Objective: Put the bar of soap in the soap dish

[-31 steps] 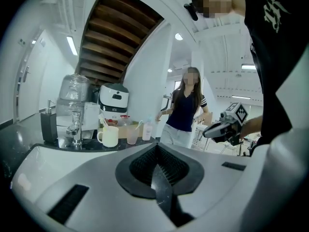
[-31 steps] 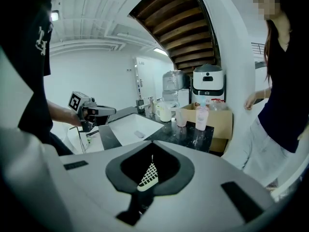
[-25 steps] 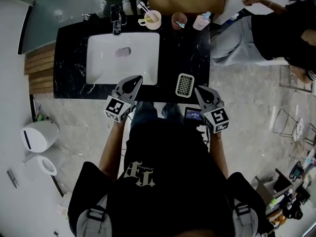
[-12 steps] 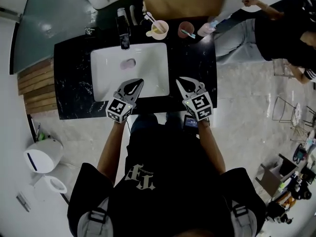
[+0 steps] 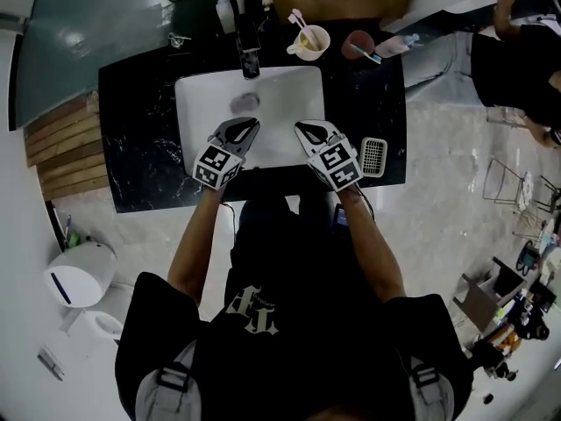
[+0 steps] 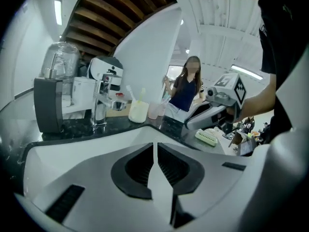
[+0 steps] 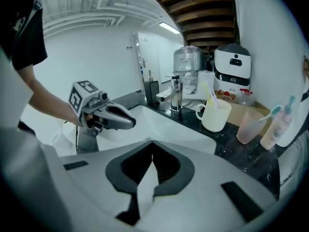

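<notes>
Moved: left hand-held gripper [image 5: 248, 123] and right hand-held gripper [image 5: 302, 126] have both come forward from the counter's [image 5: 140, 147] near edge to hang over the front of the basin [image 5: 289, 95]. The right one has swung in from beside the dish [image 5: 374, 157], which now lies uncovered at its right.
Left hand-held gripper: jaws closed tight with nothing between them, tip aimed toward the soap [image 5: 244, 103].
Right hand-held gripper: jaws together and empty, over the basin's front right.
Soap: a small pinkish oval lying loose in the basin, just below the tap [image 5: 250, 46] and just beyond the left tip, untouched.
Dish: a pale slatted tray on the counter right of the basin, near the front edge, with nothing in it.
Handling: likely light and hard, but slick if the basin is wet. Its rounded sides would tend to squirt out of a hard pinch, and too much force would dent it rather than break it.
Where to hold: across the short width at the middle, pads flat on the 2 long sides, low enough to get under the curve.
Next step: as I read it, 1 hand-held gripper must open before it goes down. The left is nearer the soap, the right nearer the dish.
Risk: the soap may skid along the basin when nudged.
</notes>
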The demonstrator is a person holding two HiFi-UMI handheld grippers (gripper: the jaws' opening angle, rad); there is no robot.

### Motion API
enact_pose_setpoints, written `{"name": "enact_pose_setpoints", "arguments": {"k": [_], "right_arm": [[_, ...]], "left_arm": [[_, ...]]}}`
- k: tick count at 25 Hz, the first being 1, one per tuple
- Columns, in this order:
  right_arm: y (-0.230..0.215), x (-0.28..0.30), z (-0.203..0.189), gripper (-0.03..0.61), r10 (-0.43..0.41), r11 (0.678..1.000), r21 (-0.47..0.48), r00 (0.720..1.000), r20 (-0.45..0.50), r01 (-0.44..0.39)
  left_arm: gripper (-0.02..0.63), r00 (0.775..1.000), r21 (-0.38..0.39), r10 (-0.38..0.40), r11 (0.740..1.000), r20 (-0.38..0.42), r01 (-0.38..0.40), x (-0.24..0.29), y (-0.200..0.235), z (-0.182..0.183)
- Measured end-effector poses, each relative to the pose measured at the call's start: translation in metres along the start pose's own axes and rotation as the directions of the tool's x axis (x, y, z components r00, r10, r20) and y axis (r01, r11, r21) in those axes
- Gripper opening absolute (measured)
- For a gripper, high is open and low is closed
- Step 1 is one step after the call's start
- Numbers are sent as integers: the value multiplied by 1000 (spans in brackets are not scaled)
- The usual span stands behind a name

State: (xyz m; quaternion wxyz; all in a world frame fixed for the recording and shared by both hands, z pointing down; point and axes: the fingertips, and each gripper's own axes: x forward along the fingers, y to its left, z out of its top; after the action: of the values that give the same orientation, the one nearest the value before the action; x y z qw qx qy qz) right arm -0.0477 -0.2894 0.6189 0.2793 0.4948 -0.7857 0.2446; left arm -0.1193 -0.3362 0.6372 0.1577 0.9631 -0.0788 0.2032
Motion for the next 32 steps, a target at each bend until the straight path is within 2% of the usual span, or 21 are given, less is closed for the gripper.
{"name": "enact_pose_setpoints", "arguments": {"k": [2,4,6,10,14,18,24,28,32], "right_arm": [[6,15,1,9,4,1000,1,1000,-4,-4],[9,27,0,9,12,999,41,1000,-1,-12],[12,39,-8,9,25,996,82,999,-20,-24],[12,62,-13,9,27,995,98,998,-51,-22],[11,78,-8,8,38,993,113,998,-54,-32],[13,86,-13,8,49,991,124,996,-79,-39],[12,92,-22,8,50,988,154,995,-92,-35],[4,93,-29,8,42,984,175,995,-95,-25],[-10,89,-33,9,26,978,207,995,-92,-6]], "left_arm": [[11,999,4,13,1000,-36,-13,2,23,-12],[11,997,12,18,1000,-74,-17,6,41,-25],[12,994,18,14,1000,-111,-12,11,53,-37],[13,983,-7,12,1000,-183,-13,21,70,-67],[107,964,39,52,998,-261,-44,29,89,-89],[169,924,137,56,991,-378,-4,46,102,-114],[184,852,295,74,951,-518,97,74,115,-128],[198,794,324,66,931,-605,169,86,119,-146],[201,749,345,75,914,-658,212,94,119,-159]]}}
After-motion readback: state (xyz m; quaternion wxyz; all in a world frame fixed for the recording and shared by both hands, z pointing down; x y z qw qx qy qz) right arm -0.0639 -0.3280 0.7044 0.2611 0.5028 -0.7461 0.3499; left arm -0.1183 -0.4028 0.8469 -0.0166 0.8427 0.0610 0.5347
